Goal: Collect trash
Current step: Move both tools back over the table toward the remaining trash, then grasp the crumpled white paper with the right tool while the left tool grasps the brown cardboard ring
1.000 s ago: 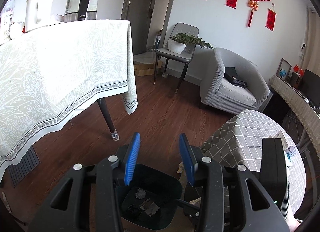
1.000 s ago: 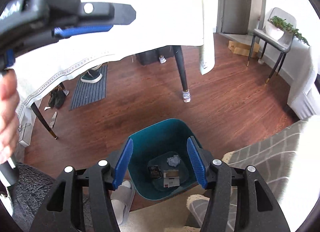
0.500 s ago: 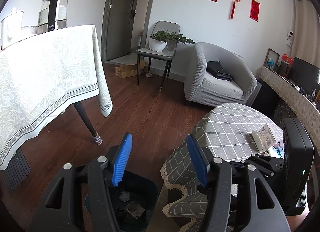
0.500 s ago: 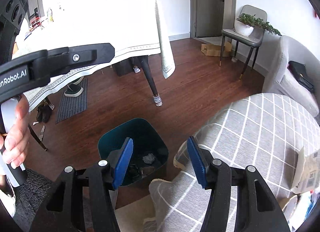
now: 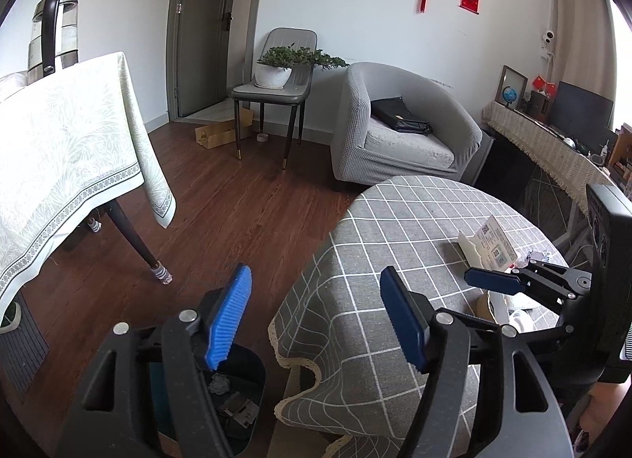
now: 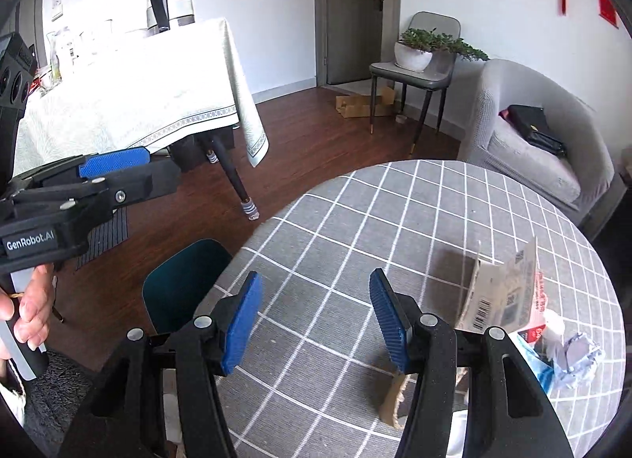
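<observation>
Both grippers, left gripper [image 5: 316, 320] just opening wide, right gripper [image 6: 316, 320] half-open, fingers empty, have swung from bin [image 6: 177, 284] to bench [image 6: 395, 221]; flimsy packaging [image 6: 501, 292] could slip.

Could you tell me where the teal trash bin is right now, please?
The teal trash bin stands on the wooden floor beside the round checked table, at its left edge in the right wrist view.

I see even daylight and sharp focus in both views. On my right wrist view the white tablecloth [image 6: 130, 102] is blown out by glare. Fisheye bending and black vignetting ring the edges.
</observation>
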A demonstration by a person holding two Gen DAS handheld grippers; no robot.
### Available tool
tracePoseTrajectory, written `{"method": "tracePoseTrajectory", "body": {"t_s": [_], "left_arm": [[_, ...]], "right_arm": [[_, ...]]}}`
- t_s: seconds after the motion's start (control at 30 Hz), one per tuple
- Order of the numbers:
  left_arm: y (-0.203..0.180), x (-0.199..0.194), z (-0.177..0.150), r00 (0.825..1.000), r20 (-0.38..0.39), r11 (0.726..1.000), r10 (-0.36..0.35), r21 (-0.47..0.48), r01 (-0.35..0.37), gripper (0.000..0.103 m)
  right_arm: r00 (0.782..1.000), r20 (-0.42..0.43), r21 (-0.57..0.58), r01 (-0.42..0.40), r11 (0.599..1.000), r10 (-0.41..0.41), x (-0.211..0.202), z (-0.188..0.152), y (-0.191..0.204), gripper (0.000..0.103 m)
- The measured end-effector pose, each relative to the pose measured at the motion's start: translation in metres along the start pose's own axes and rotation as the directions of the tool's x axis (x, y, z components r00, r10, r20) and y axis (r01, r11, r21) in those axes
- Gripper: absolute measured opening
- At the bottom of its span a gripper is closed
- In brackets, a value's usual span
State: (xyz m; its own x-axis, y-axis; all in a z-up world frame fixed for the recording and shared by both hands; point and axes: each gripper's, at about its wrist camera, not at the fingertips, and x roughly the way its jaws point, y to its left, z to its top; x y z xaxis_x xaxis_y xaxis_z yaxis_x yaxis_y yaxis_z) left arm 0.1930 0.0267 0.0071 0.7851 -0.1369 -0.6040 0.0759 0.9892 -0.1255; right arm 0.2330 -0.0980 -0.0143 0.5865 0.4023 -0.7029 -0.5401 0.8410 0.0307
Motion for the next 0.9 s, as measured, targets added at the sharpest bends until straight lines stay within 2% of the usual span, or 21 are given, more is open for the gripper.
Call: {"method": "tracePoseTrajectory", "body": {"t_s": [0.33, 0.63, 0.9], "left_arm": [[-0.05, 0.023, -0.009, 0.997, -0.045, 0.995, -0.057, 0.077, 0.06, 0.077], [-0.097, 0.038, -0.025, 0.988, -0.091, 0.98, -0.128, 0.139, 0.14, 0.08], [-0.136, 0.051, -0.038, 0.978, -0.131, 0.962, -0.161, 0.202, 0.186, 0.08]], "right_arm": [[0.993, 0.057, 0.072, 0.1, 0.992, -0.104, -0.034, -0.02, -0.048, 0.073], [0.974, 0.093, 0.169, 0.191, 0.967, -0.209, -0.06, -0.037, -0.094, 0.087], [0.964, 0.104, 0.285, 0.208, 0.936, -0.246, -0.077, -0.052, -0.131, 0.089]]}}
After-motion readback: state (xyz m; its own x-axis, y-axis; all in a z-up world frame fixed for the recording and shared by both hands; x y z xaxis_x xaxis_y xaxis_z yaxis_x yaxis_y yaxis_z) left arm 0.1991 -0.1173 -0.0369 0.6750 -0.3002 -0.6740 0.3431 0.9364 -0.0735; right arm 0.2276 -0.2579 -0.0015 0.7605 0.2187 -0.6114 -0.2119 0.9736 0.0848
